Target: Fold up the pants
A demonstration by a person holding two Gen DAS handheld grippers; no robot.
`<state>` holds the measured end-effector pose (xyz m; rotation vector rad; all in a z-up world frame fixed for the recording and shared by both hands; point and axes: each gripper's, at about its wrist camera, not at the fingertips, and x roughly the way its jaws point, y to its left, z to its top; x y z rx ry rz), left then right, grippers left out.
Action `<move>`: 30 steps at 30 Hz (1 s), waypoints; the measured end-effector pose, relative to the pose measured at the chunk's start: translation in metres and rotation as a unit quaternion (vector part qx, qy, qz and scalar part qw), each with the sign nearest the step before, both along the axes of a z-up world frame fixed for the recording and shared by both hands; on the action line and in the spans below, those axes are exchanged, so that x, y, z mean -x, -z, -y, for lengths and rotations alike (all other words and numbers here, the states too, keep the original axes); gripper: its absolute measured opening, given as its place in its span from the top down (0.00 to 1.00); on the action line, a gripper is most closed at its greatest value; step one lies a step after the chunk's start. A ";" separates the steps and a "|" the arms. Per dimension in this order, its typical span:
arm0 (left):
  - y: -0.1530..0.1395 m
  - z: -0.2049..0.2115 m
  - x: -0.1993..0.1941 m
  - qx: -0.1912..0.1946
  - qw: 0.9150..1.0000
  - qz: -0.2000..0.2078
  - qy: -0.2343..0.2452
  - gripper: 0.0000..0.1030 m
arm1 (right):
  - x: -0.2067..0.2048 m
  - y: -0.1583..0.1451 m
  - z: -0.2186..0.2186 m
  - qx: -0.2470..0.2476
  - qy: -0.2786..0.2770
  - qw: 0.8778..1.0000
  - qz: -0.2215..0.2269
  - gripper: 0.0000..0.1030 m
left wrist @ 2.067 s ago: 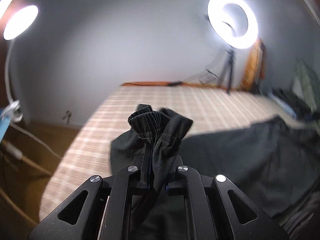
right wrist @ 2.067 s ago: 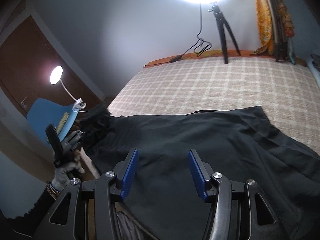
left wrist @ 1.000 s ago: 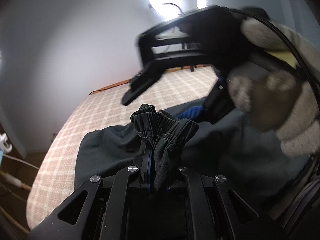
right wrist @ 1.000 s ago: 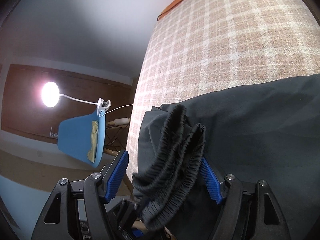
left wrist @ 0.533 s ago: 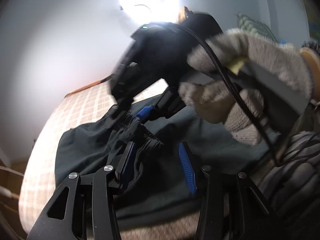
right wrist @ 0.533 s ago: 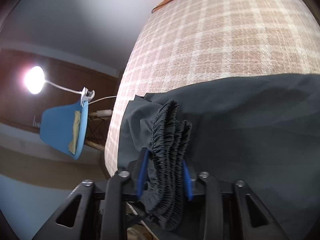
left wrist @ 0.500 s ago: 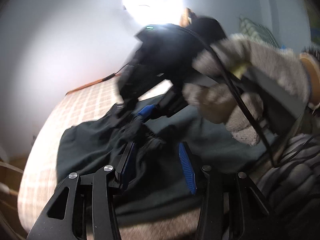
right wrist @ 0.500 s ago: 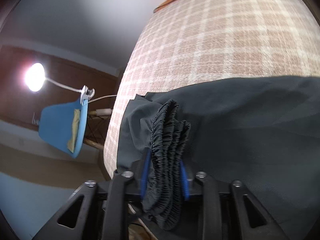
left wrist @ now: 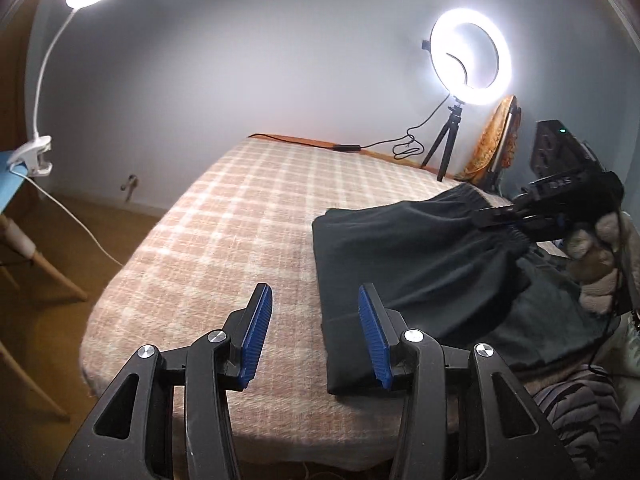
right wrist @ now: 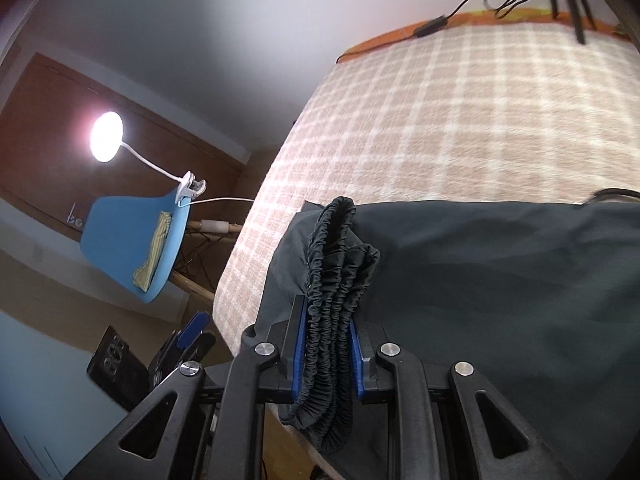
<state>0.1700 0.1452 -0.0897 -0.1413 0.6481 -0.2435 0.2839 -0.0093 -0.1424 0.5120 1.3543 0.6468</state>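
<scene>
Left wrist view: left claw [left wrist: 312,328], jaws apart and empty, above the bed [left wrist: 248,216]; dark pants [left wrist: 420,264] lie on the bed's right side, waistband raised by the right claw [left wrist: 516,216] in a gloved hand [left wrist: 600,264].

Right wrist view: right claw [right wrist: 326,354] closing, clamped on bunched waistband [right wrist: 332,280]; pants spread over the bed's near edge.

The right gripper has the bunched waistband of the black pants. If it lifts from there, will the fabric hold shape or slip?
The pants will probably sag: they drape in soft folds over the bed. Slipping seems unlikely, since the waistband is bunched thick inside the closing right gripper.
</scene>
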 end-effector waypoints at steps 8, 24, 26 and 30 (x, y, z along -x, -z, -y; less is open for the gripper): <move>0.007 0.047 0.002 -0.006 0.996 -0.031 0.085 0.58 | 0.020 -0.020 0.089 0.032 0.040 0.999 0.008 0.83; 0.031 0.095 0.025 -0.043 0.980 -0.085 0.176 0.66 | 0.052 0.001 0.167 0.060 0.110 0.992 -0.017 0.83; 0.031 0.096 0.029 -0.044 0.978 -0.087 0.182 0.66 | 0.055 0.000 0.175 0.059 0.119 0.991 -0.017 0.83; 0.025 0.094 0.034 -0.028 0.978 -0.086 0.186 0.66 | 0.062 0.000 0.186 0.064 0.128 0.990 -0.018 0.83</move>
